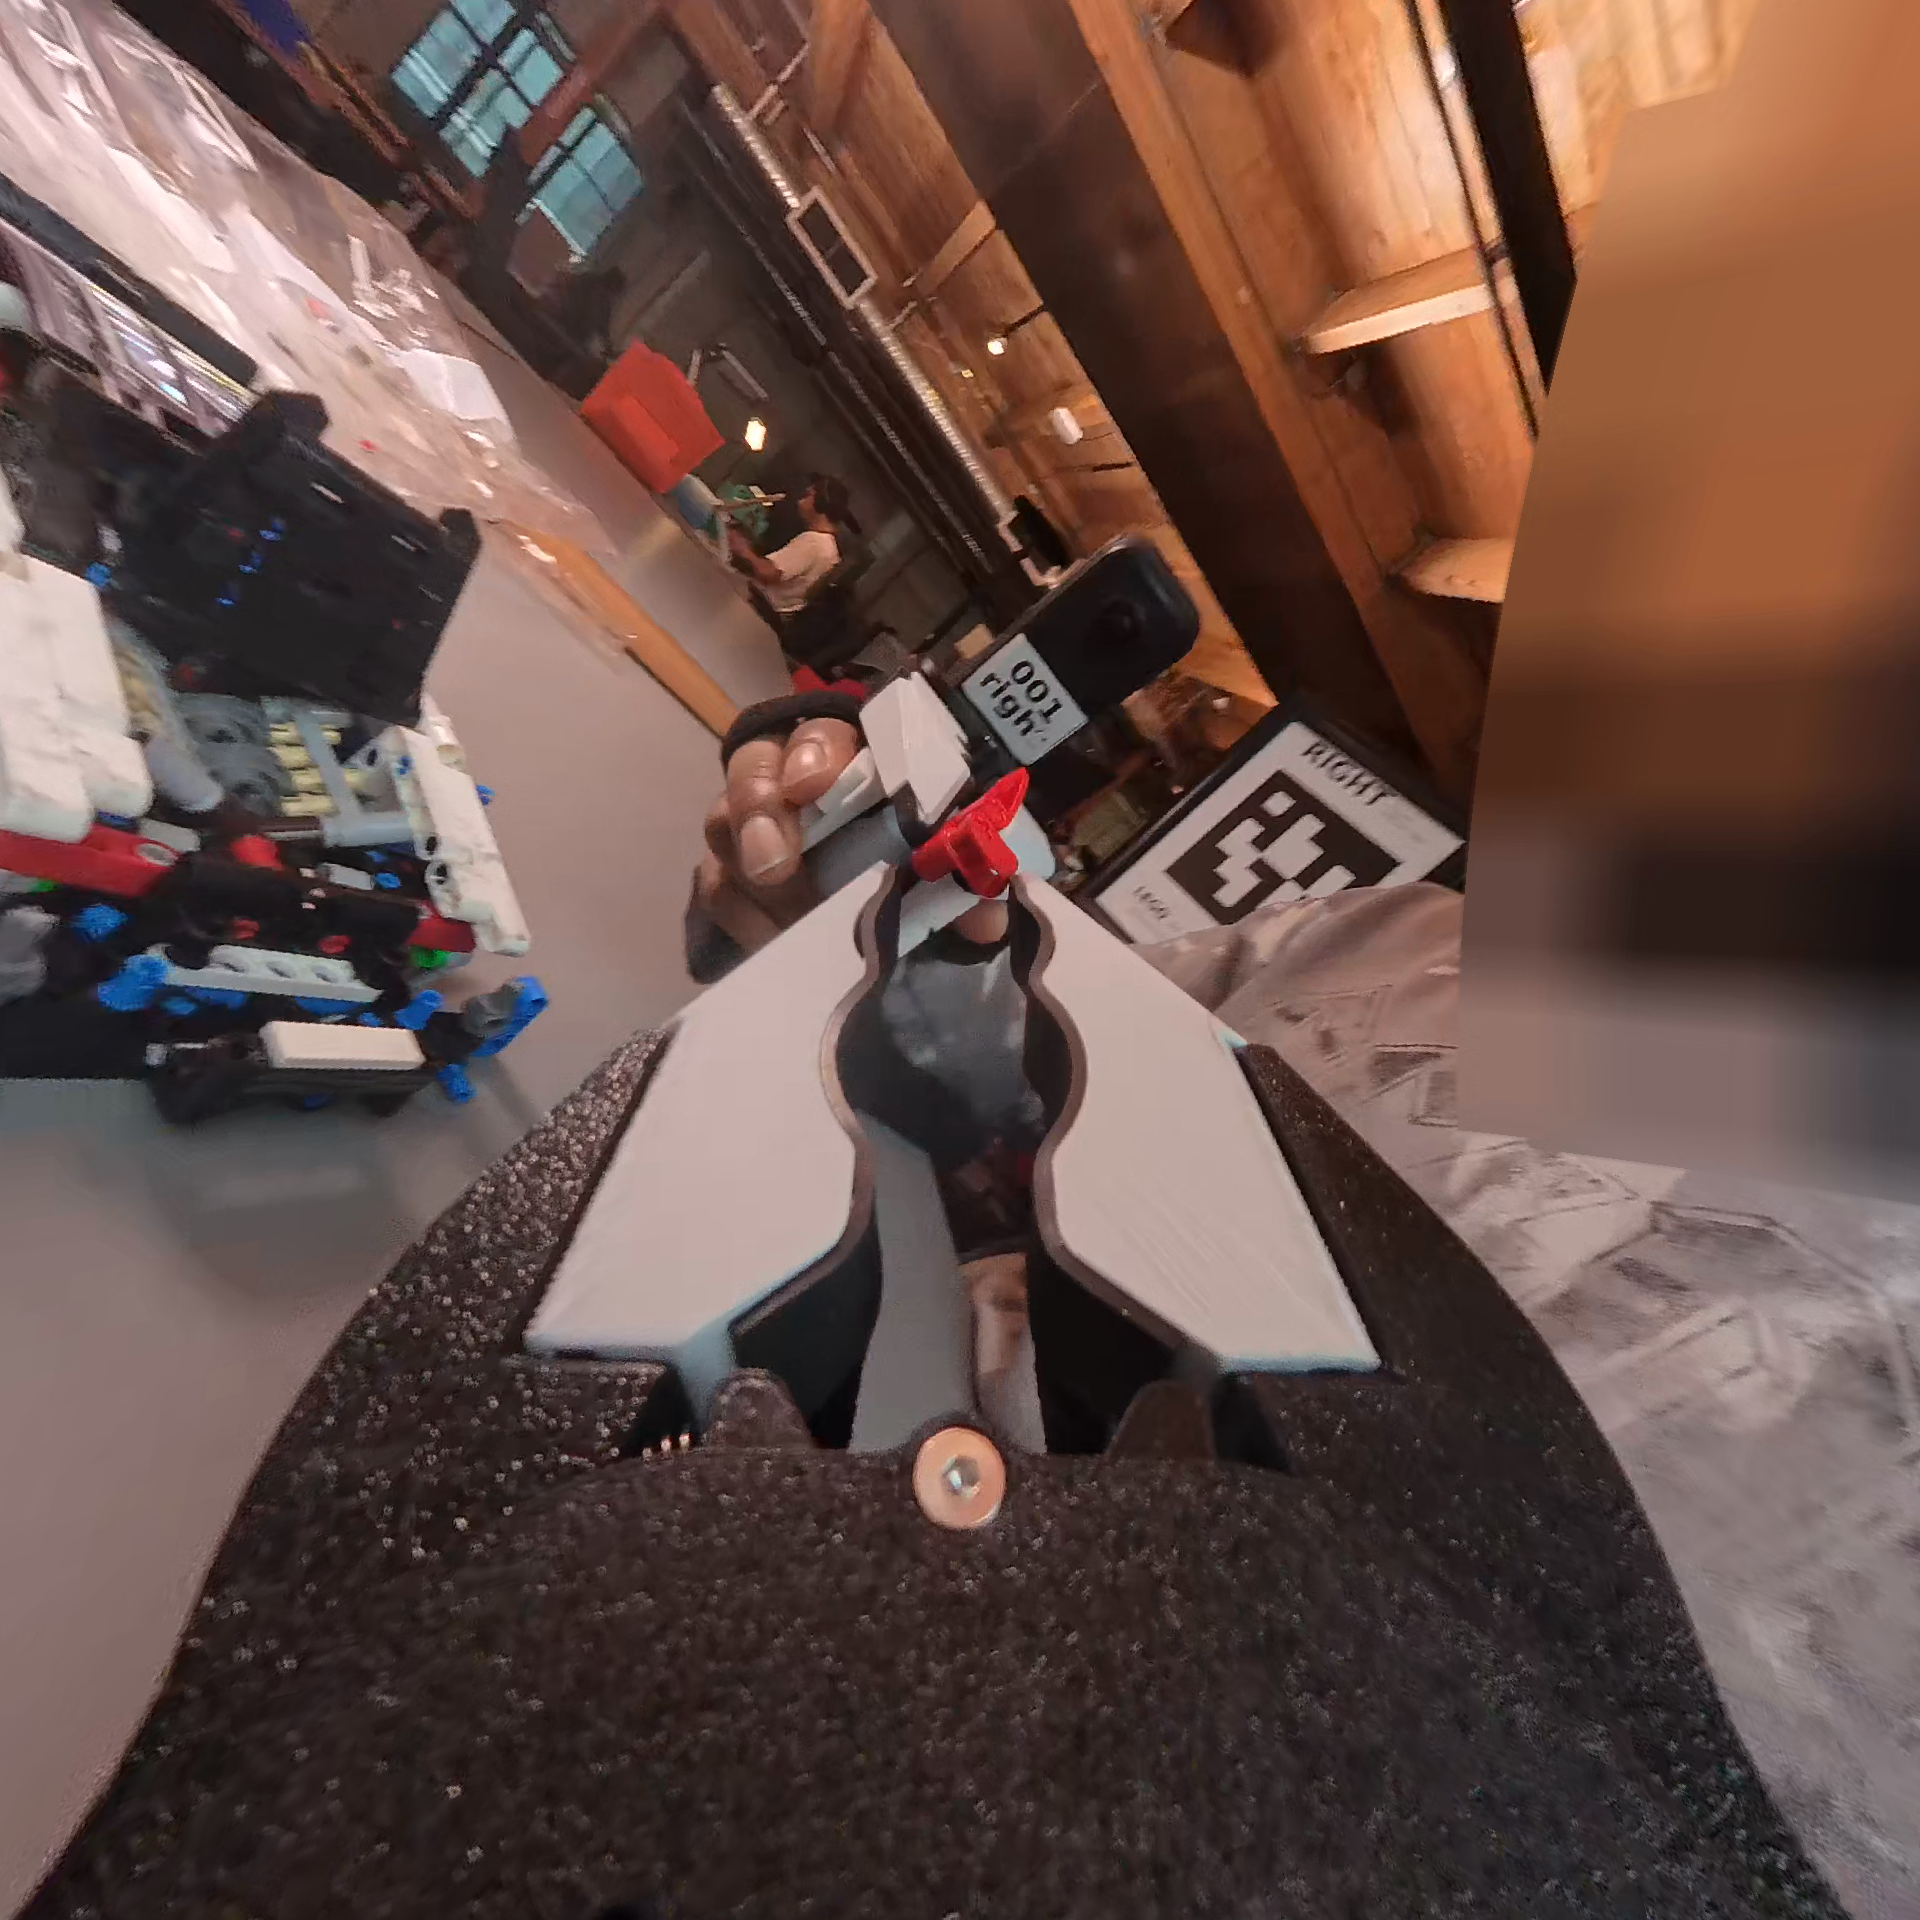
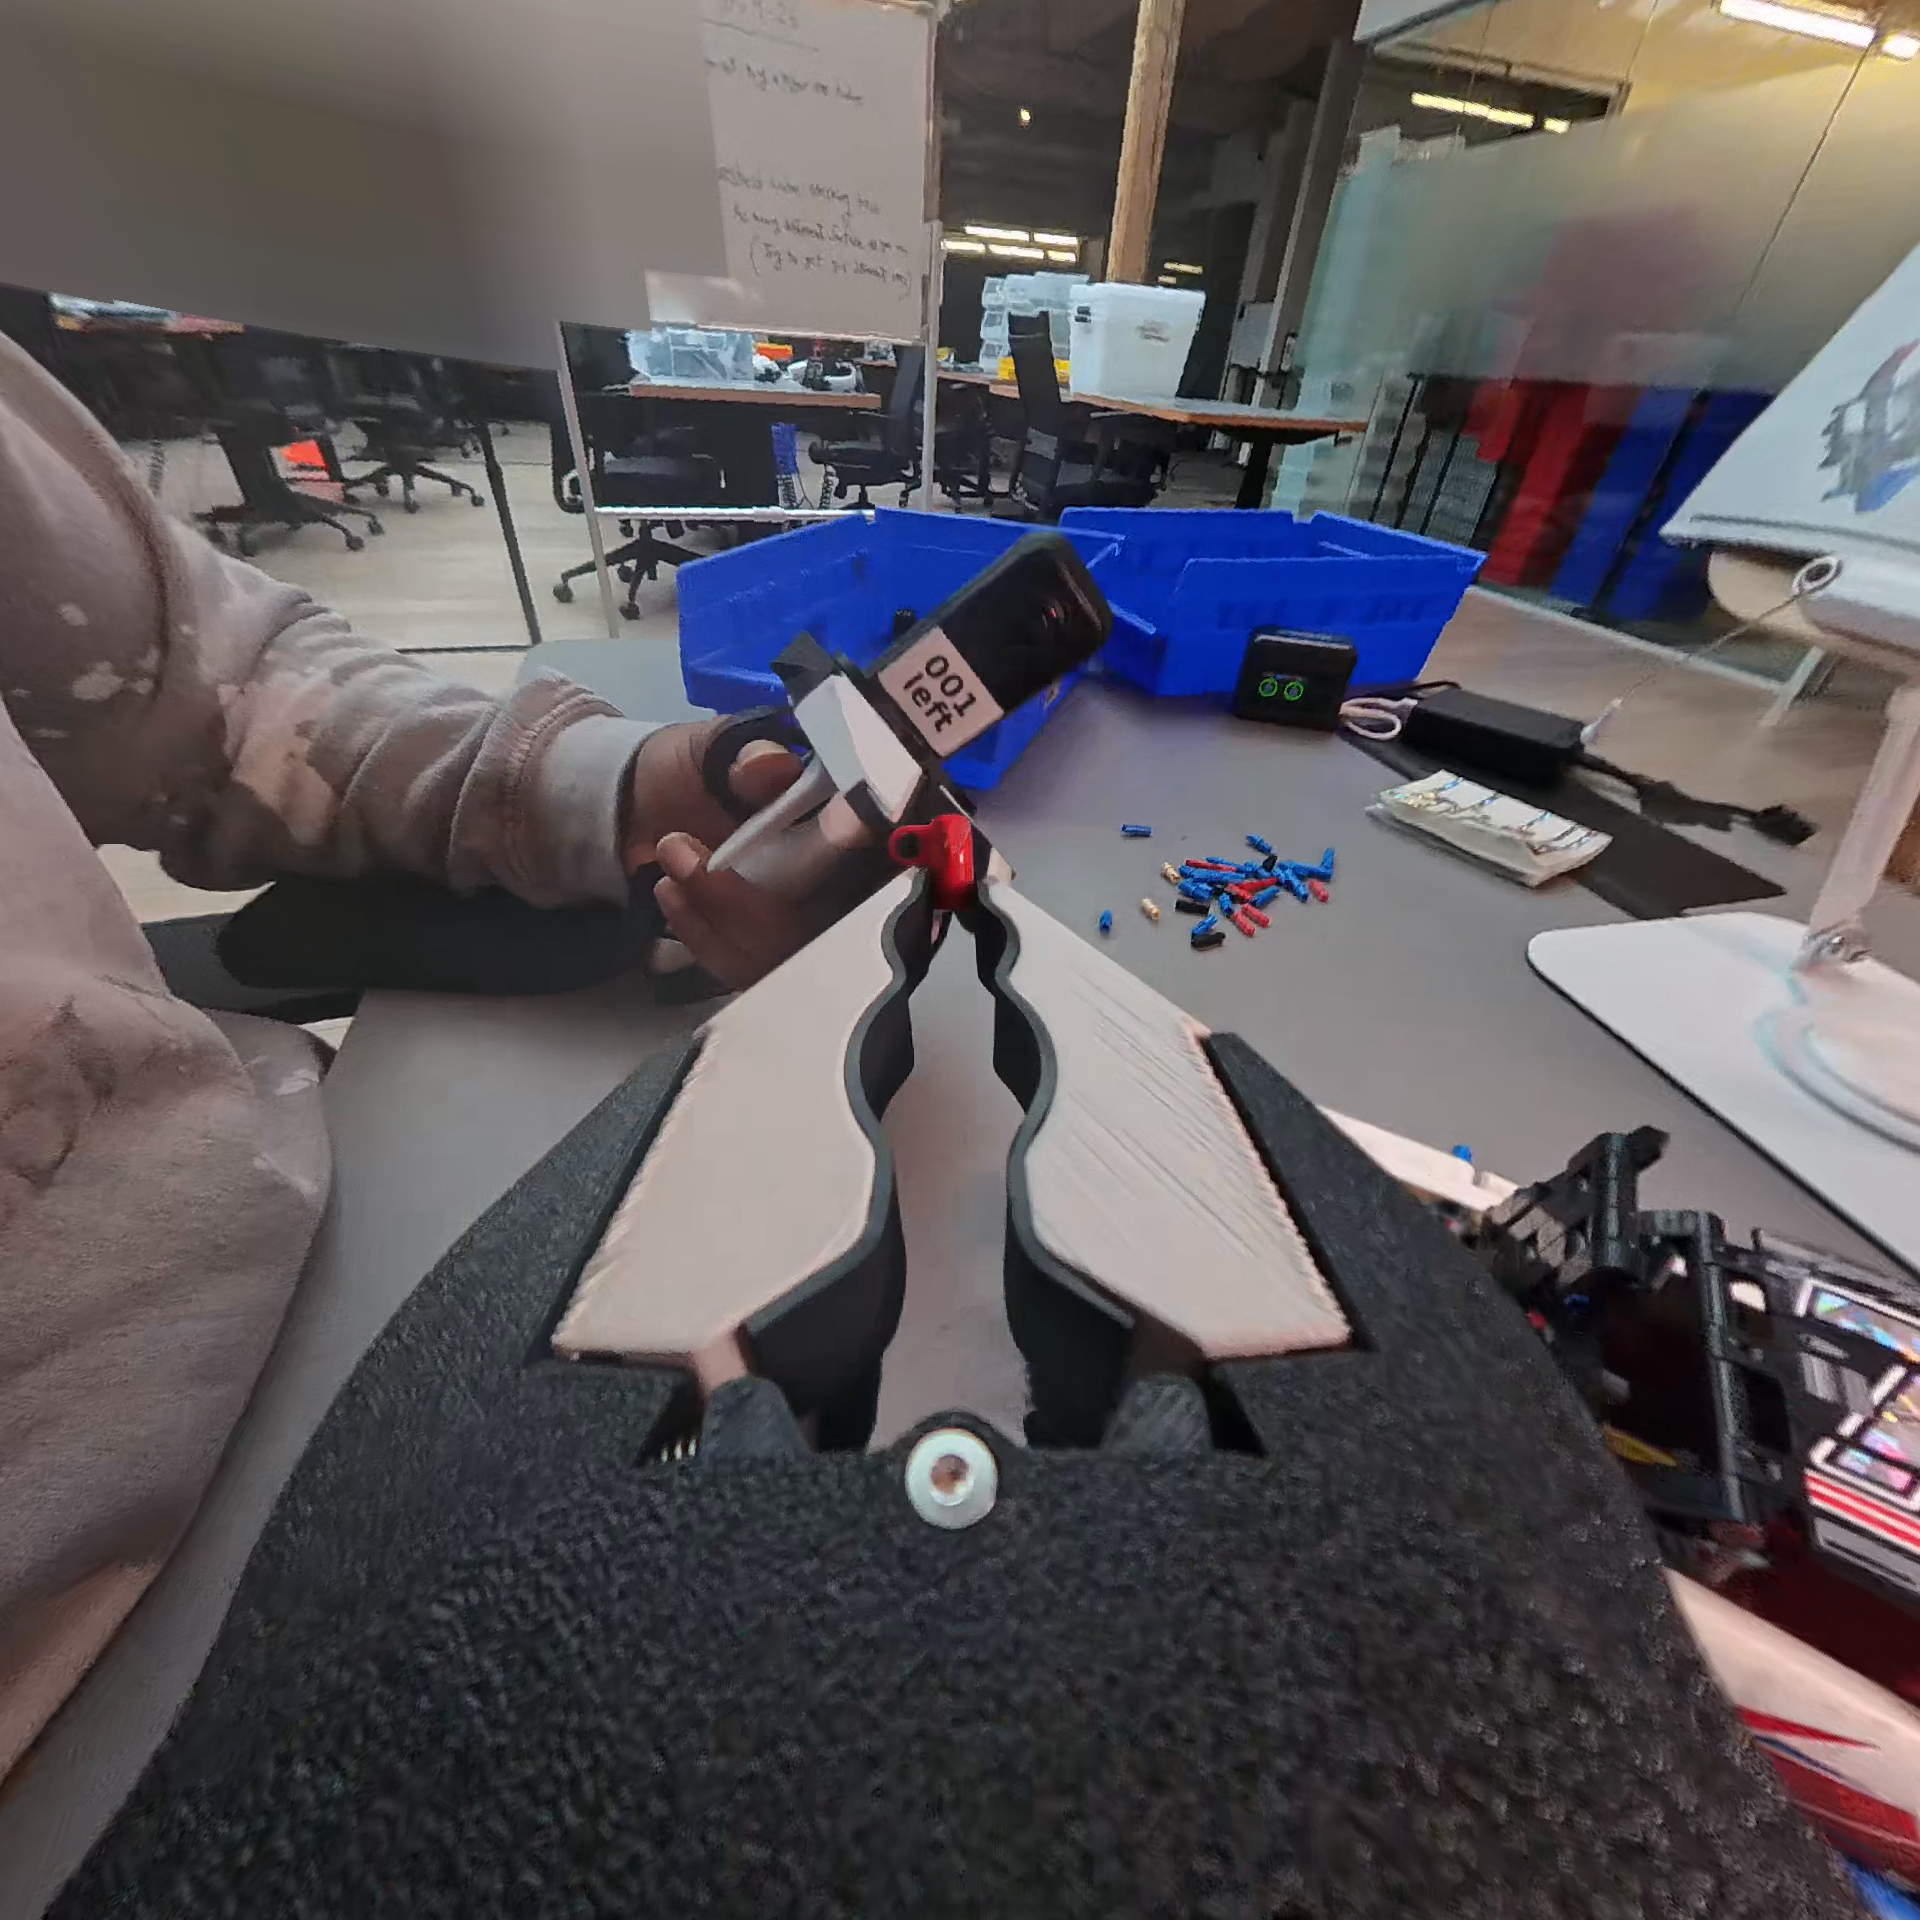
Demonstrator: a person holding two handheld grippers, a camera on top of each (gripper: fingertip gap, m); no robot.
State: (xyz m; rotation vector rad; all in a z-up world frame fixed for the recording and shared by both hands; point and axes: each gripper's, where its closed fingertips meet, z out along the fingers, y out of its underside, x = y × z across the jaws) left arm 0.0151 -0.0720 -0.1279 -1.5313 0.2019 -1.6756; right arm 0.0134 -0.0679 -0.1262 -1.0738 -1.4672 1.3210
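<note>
Two handheld grippers were brought tip to tip above a grey surface (image 2: pixel 1299 997), with one small red plastic connector piece (image 1: pixel 971 844) pinched between them.

In the left wrist view, a partly built model of black, white, red and blue building-toy parts (image 1: pixel 260 831) was seen at the far left, resting on the surface. At the centre, the left gripper (image 1: pixel 961 883) was shown with its fingers (image 1: pixel 790 987) nearly closed at the tips, clenched on the lower end of the red piece. Straight ahead, the right gripper (image 1: pixel 935 779) was met at that same piece, held by a hand (image 1: pixel 769 821). A black-and-white marker card (image 1: pixel 1288 842) was seen further right.

In the right wrist view, a sleeved arm (image 2: pixel 343 727) was seen reaching in from the left, its hand (image 2: pixel 707 862) wrapped round the left gripper's handle. At the centre, the right gripper (image 2: pixel 951 894) was shown with its fingers (image 2: pixel 1091 997) closed on the stem of the red piece, whose long axis ran roughly along the fingers, its ringed end pointing away. Both grippers were equally near it, each touching it. Behind stood blue bins (image 2: pixel 1039 613); to the right lay a scatter of small blue, red and black pins (image 2: pixel 1242 883), well apart from the grippers.
</note>
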